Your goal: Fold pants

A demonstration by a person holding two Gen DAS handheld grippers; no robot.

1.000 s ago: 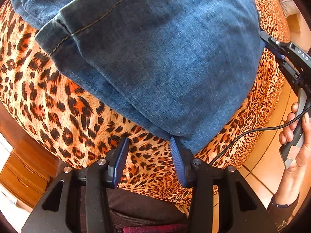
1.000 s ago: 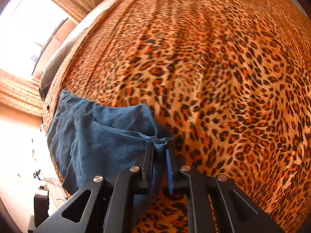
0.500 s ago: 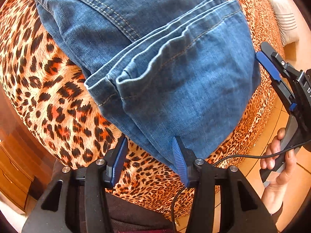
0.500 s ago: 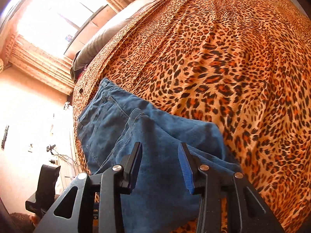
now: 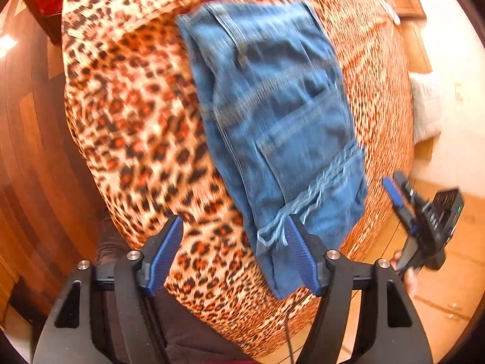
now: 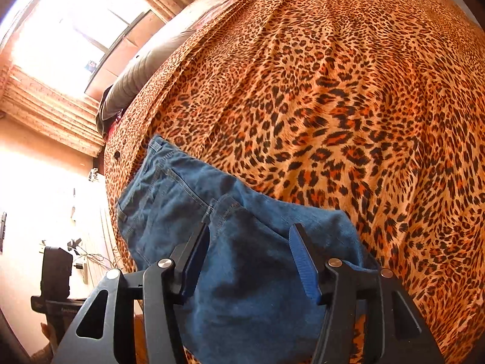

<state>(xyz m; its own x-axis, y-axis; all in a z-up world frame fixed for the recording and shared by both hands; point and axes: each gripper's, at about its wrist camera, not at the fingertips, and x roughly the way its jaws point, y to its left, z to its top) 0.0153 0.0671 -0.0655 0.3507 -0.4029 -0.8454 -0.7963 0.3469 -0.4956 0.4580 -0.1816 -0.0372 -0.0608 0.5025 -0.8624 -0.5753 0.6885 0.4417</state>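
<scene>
1. Standing nearest in the left wrist view, the left gripper (image 5: pixel 233 253) has its jaws spread wide and grasps nothing; the hemmed leg ends of the pants (image 5: pixel 282 127) lie just beyond its right finger.
2. In the right wrist view the right gripper (image 6: pixel 250 257) is likewise released, jaws apart, held over the near part of the pants (image 6: pixel 242 257) without pinching cloth. It also shows at the right edge of the left view (image 5: pixel 403 203), beside the bed rather than over the denim.
3. The pants lie on the leopard-print bedspread (image 5: pixel 136 121) near the bed's edge, doubled into a long bundle: leg hems near, waistband and pocket at the far end. The far part of the bedspread (image 6: pixel 333 75) carries nothing else visible.
4. Progress, as a judgement: legs appear laid together and folded over once lengthwise. A further fold to shorten the bundle may remain; motion blur prevents checking how neat the edges are.
5. Against one second ago: the right gripper was then clenched on a denim edge and has let go. The left gripper, then close against the cloth, has pulled back to show the whole bundle.
</scene>
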